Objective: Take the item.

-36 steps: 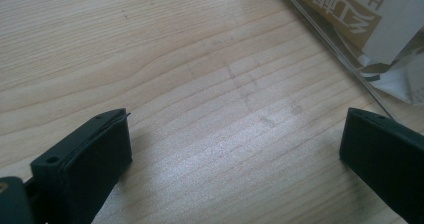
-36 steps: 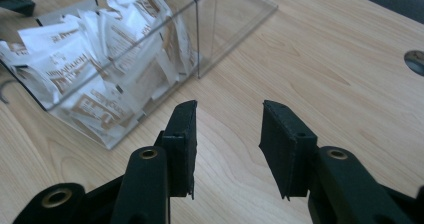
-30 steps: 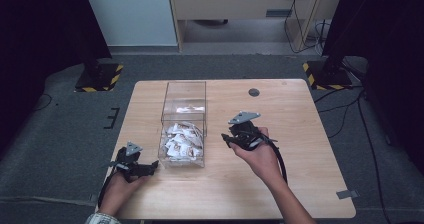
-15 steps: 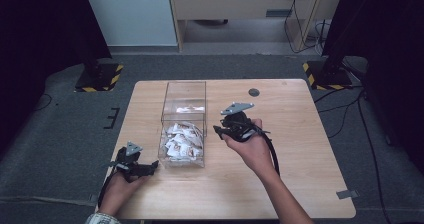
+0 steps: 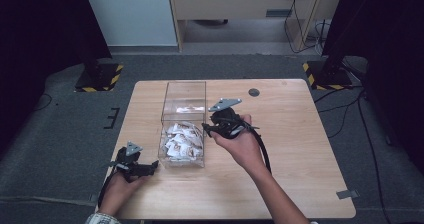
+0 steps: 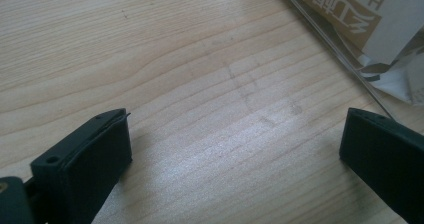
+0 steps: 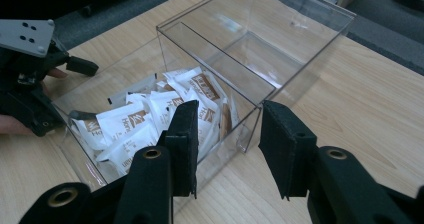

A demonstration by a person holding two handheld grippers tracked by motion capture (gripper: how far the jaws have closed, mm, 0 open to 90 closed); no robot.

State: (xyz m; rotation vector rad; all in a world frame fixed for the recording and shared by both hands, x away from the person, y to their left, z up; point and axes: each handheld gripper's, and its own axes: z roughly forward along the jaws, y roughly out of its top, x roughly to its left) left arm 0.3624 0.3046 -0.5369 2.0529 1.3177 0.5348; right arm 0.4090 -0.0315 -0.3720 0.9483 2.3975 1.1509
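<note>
Nearest, my left gripper [image 5: 150,167] rests on the wooden surface [image 5: 295,134] at seven o'clock, jaws wide, empty. Next, my right gripper [image 5: 207,130], jaws just widened, nothing between. Beyond, at eleven o'clock: clear box [image 5: 185,91], sachets [image 5: 182,140] heaped in its near compartment.

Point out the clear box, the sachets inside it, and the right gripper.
clear box [image 5: 185,86]: high view, far rim.
sachets [image 5: 182,140]: high view, middle of the pile.
right gripper [image 7: 227,144]: right gripper view, midway between its fingertips.
</note>
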